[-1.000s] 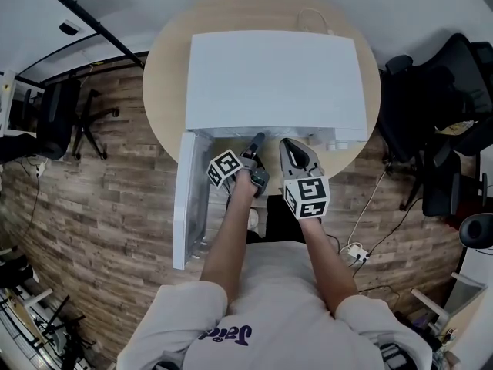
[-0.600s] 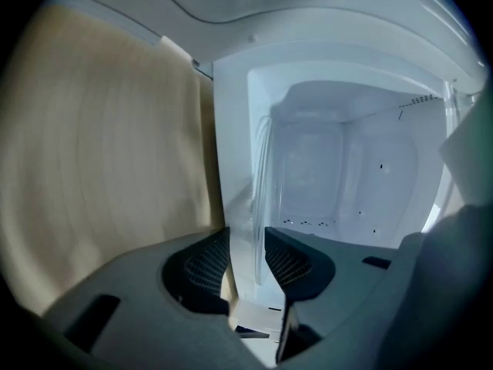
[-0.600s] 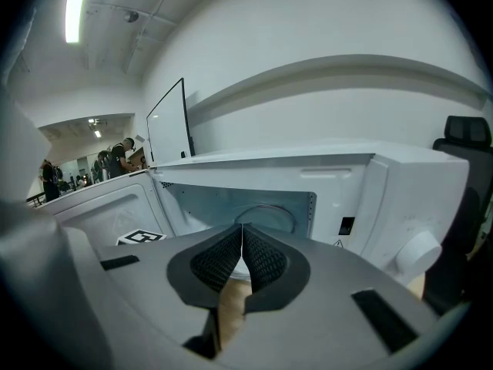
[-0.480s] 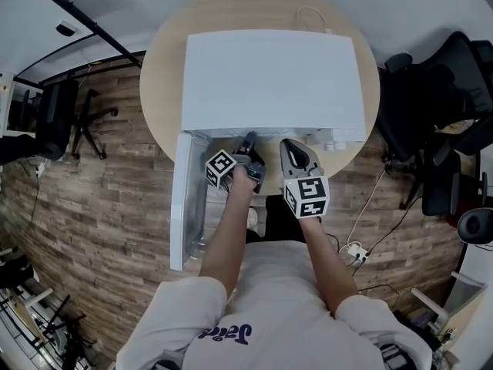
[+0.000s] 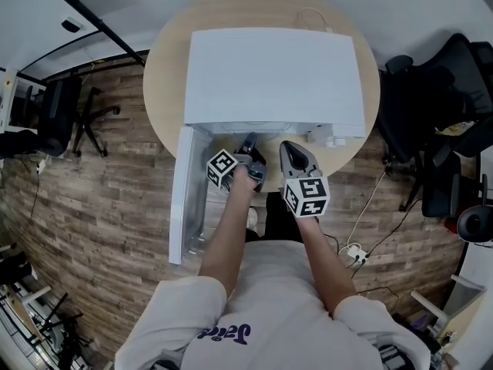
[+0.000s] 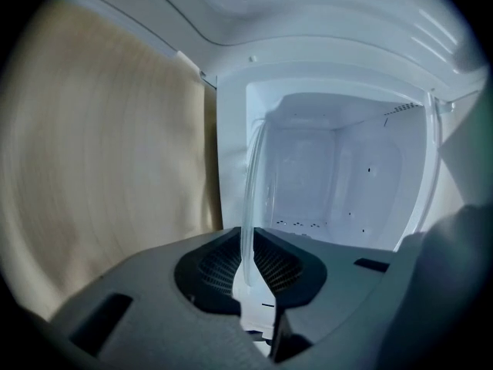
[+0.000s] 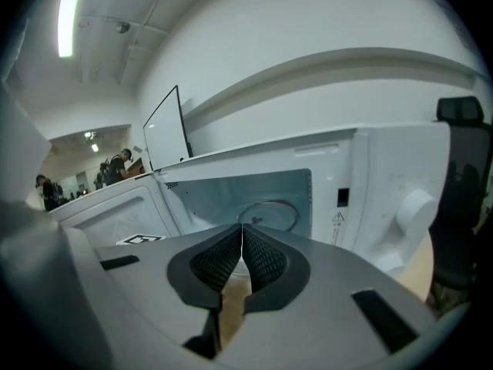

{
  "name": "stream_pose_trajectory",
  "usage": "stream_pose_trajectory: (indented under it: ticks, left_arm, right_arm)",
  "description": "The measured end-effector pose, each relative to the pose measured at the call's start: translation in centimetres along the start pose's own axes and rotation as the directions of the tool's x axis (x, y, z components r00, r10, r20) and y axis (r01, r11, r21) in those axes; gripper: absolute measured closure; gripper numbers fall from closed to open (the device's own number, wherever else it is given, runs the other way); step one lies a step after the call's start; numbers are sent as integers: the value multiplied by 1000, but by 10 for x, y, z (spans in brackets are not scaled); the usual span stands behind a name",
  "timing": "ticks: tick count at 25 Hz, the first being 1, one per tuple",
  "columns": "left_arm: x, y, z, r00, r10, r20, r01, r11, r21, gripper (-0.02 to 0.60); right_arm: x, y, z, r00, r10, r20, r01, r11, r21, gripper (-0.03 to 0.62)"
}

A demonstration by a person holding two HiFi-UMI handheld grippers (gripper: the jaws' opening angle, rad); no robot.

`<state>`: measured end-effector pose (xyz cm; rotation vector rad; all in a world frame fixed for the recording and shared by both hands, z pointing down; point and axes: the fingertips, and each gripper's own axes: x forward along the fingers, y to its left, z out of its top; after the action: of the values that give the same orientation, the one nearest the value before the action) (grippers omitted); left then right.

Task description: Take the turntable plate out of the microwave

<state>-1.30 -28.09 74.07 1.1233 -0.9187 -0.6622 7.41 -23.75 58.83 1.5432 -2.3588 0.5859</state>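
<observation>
The white microwave [image 5: 273, 72] stands on a round wooden table [image 5: 166, 68], its door [image 5: 185, 195] swung open to the left. In the left gripper view the clear glass turntable plate [image 6: 253, 183] shows edge-on and runs in between the ribbed pads. My left gripper [image 6: 250, 264] has just been closing and is now shut on that rim, at the mouth of the cavity [image 6: 339, 176]. In the right gripper view the same plate [image 7: 268, 213] lies low inside the oven. My right gripper [image 7: 243, 253] is shut with nothing in it, just in front of the opening.
The control knob [image 7: 412, 210] sits on the panel right of the cavity. Black office chairs stand at the right [image 5: 431, 114] and left [image 5: 54, 114] of the table. A cable and power strip [image 5: 354, 249] lie on the wooden floor.
The left gripper's marker cube has rolled slightly at the microwave's mouth. The right gripper has kept still.
</observation>
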Motion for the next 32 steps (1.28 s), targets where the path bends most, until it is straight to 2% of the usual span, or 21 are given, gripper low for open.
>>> stream_pose_trajectory:
  ticks: [3,8,10,12,14,15,17,19,21,22,25,26,27,28,31,32]
  left_arm:
    - [-6,2,-4,1000,-16,-3,16,1000,0,528]
    - [-17,8,-11,1000,-10,0,10,999,-34,528]
    - [-21,10,-14,1000,-11,-3,11,999,-43,528]
    - [-24,10,-15,1000,-11,-6,11,999,-44,528]
    - [-28,9,-17,1000,-14,-10,13,999,-51,528]
    - [-30,8,-18,1000,-15,-12,14,998,-54,528]
    - [-33,8,-20,1000,-16,-20,15,998,-59,529]
    - [-36,9,-22,999,-19,-30,17,998,-64,529]
    - [-40,8,-23,999,-22,-37,20,997,-71,531]
    - [-42,8,-23,999,-24,-40,21,997,-72,531]
    - [-48,8,-25,999,-26,-46,23,997,-68,532]
    - [-49,9,-26,998,-27,-49,24,997,-67,532]
    - [-51,9,-27,998,-28,-50,25,997,-68,532]
    - [-53,9,-28,998,-30,-51,26,997,-71,532]
    - [-59,10,-31,998,-34,-56,30,996,-83,532]
    - [-60,11,-32,998,-35,-58,30,996,-83,532]
  right_arm:
    - [-6,-10,-16,1000,-26,-6,27,996,83,577]
    - [-8,-21,-53,995,-47,-83,57,992,116,577]
    - [-8,-22,-65,995,-33,-94,48,985,163,577]
    - [-7,-19,-74,997,3,-79,17,968,251,577]
    - [-5,-18,-84,998,46,-49,-24,925,378,577]
    - [-3,-17,-91,997,69,-35,-46,894,447,576]
    - [0,-17,-107,993,118,-16,-87,808,583,576]
    - [3,-13,-119,984,173,29,-144,700,699,576]
    - [5,-8,-122,975,205,87,-197,609,768,576]
    - [5,-7,-123,972,207,110,-213,579,787,576]
    - [8,-5,-116,951,225,213,-302,523,797,571]
    - [9,-3,-113,938,243,249,-341,505,793,540]
    - [12,-2,-113,930,258,261,-359,485,797,463]
    - [14,-2,-114,927,270,261,-364,474,802,442]
    - [18,-9,-123,940,258,225,-326,472,819,430]
    - [21,-12,-122,935,258,241,-340,472,813,423]
